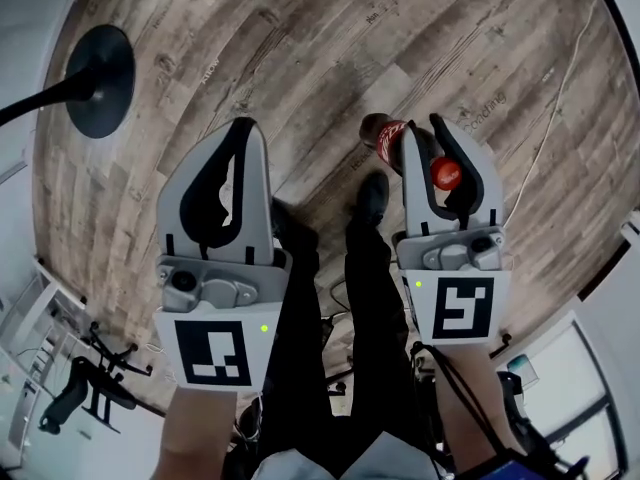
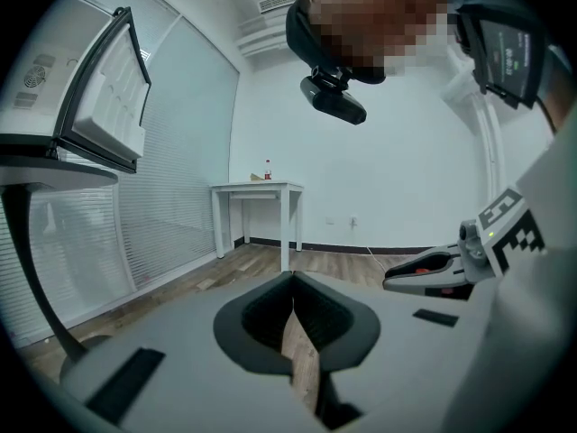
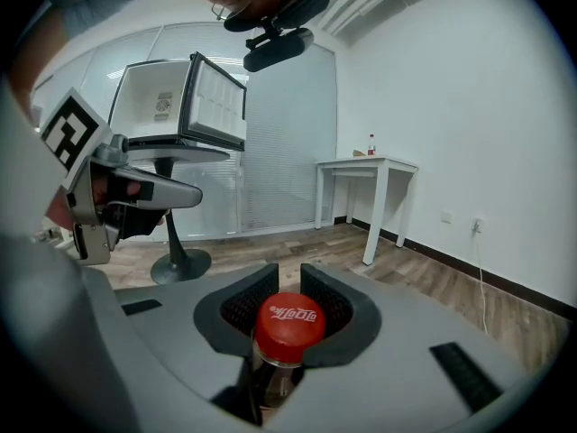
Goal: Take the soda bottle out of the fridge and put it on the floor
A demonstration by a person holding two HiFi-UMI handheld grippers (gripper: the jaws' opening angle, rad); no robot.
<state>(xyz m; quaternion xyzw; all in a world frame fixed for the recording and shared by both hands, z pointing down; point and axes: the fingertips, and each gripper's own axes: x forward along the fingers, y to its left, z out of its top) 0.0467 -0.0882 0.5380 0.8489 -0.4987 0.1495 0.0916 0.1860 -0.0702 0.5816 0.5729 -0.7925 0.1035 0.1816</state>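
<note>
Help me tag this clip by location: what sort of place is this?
Probably a sparse office or lab room: a wood-look floor, a lone white table, and a small fridge with its door open.

We count two grippers in all, a left gripper [image 1: 245, 125] and a right gripper [image 1: 423, 126], side by side across the middle of the head view. We count one soda bottle [image 3: 290, 321] at the lower centre of the right gripper view. Also there are one fridge [image 3: 176, 106] at upper left, one white table [image 3: 368, 164] right of centre, and one small bottle [image 3: 370, 143] on it. We count one round black base [image 1: 100, 78] at upper left of the head view.
</note>
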